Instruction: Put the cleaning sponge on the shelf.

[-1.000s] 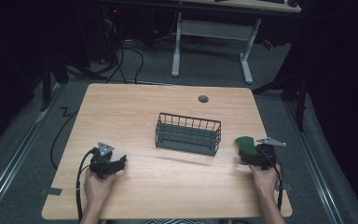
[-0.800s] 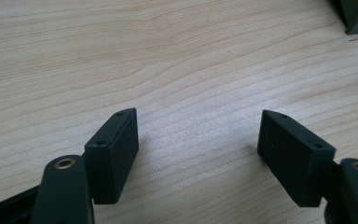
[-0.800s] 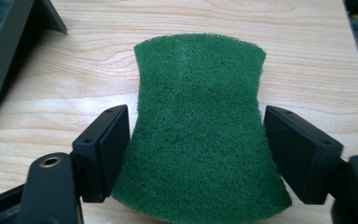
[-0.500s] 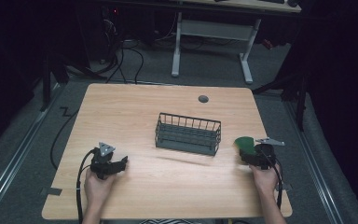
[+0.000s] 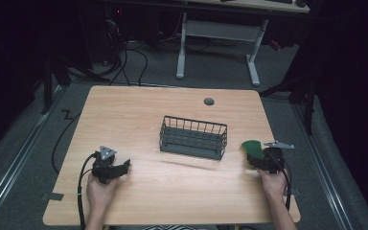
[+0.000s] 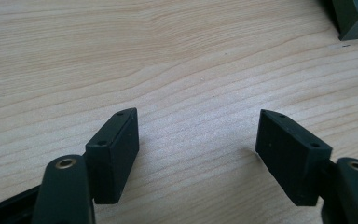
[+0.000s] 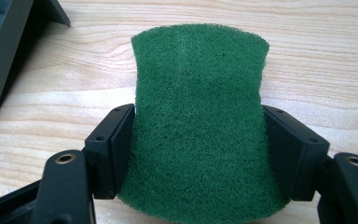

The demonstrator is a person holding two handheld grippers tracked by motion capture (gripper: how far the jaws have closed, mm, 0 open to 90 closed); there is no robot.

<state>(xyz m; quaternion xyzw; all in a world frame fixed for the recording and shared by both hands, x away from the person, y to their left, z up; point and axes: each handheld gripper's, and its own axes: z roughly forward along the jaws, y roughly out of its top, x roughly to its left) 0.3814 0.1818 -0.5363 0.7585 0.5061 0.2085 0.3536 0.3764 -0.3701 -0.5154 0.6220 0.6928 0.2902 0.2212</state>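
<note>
At the near left of the pale wood-grain counter point(image 5: 172, 191), the left gripper point(image 6: 196, 140) rests with its two black block jaws spread wide over bare wood. One dark wire basket point(image 5: 193, 137), rectangular with upright bars, stands at the middle with open counter all round. Near the right edge, the right gripper point(image 7: 198, 149) pinches one fuzzy green scouring pad point(image 7: 200, 121), bowed between its jaws.

Pale matt wood-grain table point(image 5: 172, 191) — coarse, fuzzy green fibre scouring pad point(image 7: 200, 126) — dark matt wire basket point(image 5: 193, 138)
</note>
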